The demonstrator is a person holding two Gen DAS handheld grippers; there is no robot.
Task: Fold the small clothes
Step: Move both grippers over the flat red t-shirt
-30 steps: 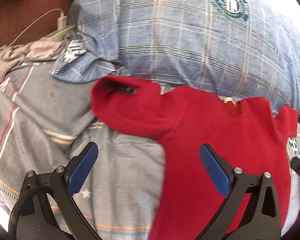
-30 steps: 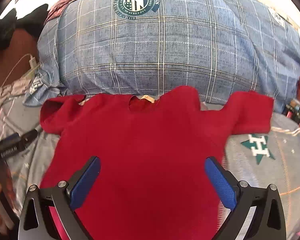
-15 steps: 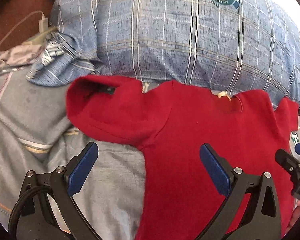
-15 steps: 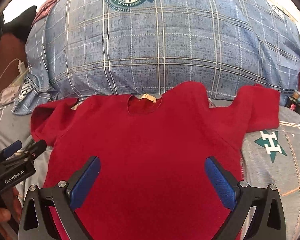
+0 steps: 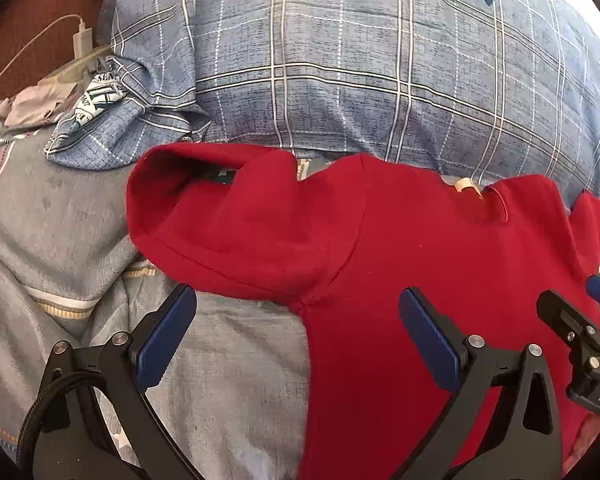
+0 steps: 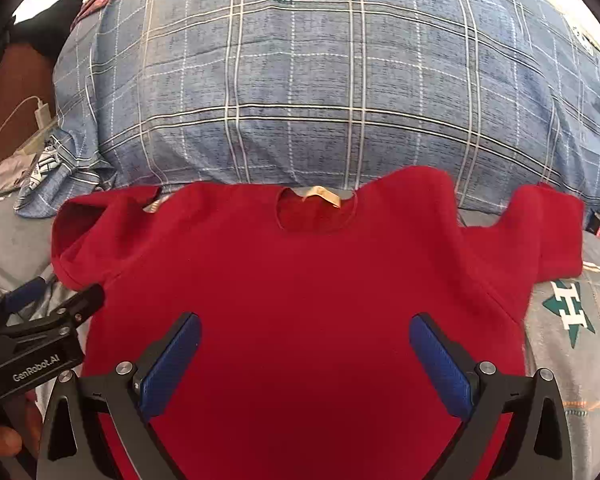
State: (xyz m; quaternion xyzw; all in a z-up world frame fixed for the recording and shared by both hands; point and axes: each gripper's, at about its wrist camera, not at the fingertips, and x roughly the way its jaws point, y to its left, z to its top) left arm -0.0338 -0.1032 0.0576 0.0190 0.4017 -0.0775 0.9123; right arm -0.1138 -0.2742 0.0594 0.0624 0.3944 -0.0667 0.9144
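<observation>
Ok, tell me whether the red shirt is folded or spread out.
Spread out, not folded. The red shirt lies flat on the bed with both sleeves out to the sides and its collar showing.

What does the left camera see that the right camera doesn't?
Only the left wrist view looks into the open end of the shirt's sleeve, with green print showing inside.

Only the right wrist view shows the other sleeve spread flat, the green star on the sheet, and a thumb.

Both show the red shirt, its neck label, the plaid pillow, the white charger, and both grippers, left and right, open.
</observation>
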